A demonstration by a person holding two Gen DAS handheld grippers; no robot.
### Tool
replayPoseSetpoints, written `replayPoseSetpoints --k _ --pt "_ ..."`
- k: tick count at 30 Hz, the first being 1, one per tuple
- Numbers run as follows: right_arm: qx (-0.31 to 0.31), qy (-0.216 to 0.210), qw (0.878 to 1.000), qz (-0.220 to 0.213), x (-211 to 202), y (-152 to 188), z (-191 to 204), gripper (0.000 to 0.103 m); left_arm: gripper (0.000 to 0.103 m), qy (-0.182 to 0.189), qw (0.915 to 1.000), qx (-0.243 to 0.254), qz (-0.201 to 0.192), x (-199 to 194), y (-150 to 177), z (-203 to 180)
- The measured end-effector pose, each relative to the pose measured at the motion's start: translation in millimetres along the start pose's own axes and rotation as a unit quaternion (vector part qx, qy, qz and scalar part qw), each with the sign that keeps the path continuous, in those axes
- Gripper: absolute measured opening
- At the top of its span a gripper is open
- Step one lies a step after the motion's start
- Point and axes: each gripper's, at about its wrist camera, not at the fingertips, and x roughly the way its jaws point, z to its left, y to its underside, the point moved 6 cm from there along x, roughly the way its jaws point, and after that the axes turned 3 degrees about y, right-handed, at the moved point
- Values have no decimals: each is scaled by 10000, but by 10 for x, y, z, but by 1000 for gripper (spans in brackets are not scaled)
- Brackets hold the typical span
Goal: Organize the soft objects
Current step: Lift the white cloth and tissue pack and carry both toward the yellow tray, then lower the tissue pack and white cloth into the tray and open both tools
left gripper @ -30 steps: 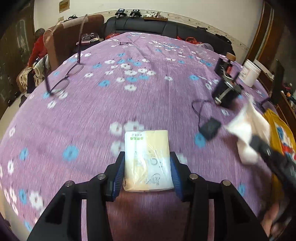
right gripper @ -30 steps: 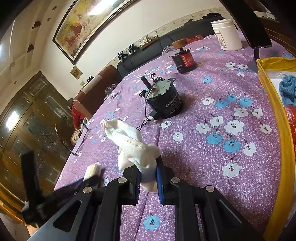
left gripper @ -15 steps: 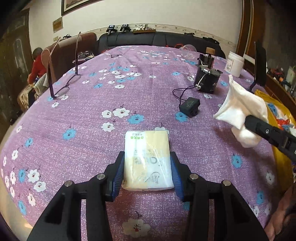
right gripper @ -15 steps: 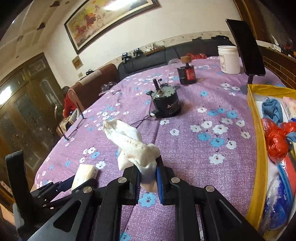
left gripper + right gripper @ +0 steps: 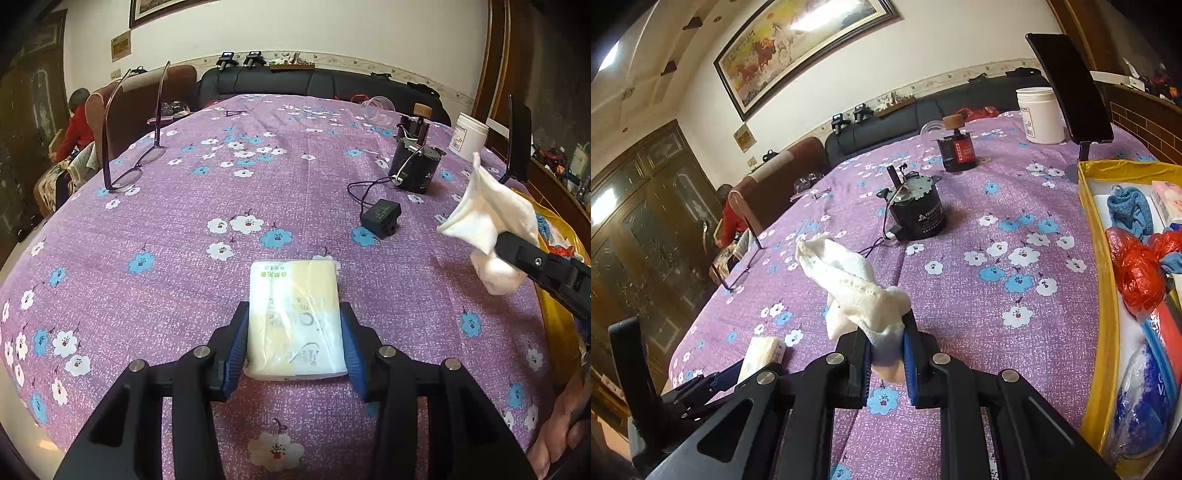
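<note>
My left gripper (image 5: 294,334) is shut on a pale yellow tissue pack (image 5: 294,317) and holds it just above the purple flowered tablecloth (image 5: 184,206). My right gripper (image 5: 885,356) is shut on a white sock (image 5: 849,280) that sticks up from the jaws. The sock (image 5: 487,225) and right gripper also show at the right of the left wrist view. The tissue pack (image 5: 762,354) and left gripper show at the lower left of the right wrist view. A yellow bin (image 5: 1108,332) at the right holds a blue sock, a red bag and other soft items.
A black motor (image 5: 918,214) with a wire and a small black box (image 5: 380,218) lie mid-table. Glasses (image 5: 129,173) stand at the left. A dark bottle (image 5: 956,147), a white jar (image 5: 1039,114) and a phone on a stand (image 5: 1071,85) are at the far right.
Both grippers have lifted and drawn back from the table with their loads. The right gripper now points more toward the yellow bin, which shows more of its contents.
</note>
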Motion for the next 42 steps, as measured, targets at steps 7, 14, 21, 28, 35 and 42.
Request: replayPoseSetpoints --k 7,14,21,28,35,42 --pt "-43 -149 9998 -140 -70 -9 44 16 45 56 9995 -289 -108 -40 -6 52" --pt "176 -122 9996 -198 -300 68 -24 16 45 125 9991 78 -393 -226 -42 -249" --pt "245 -110 9988 -420 -663 -6 -70 16 45 372 9974 297 -540 -378 -59 -540" --pt "408 -170 9972 -604 -946 -89 -150 16 45 548 9953 501 -616 -511 -70 -739" --pt "652 -29 9949 -767 -1112 -198 -376 16 45 659 9944 542 -622 -559 -106 -842" --pt "958 116 9899 -1037 -1376 -277 -673 16 45 817 9921 734 -610 -577 -136 -1063"
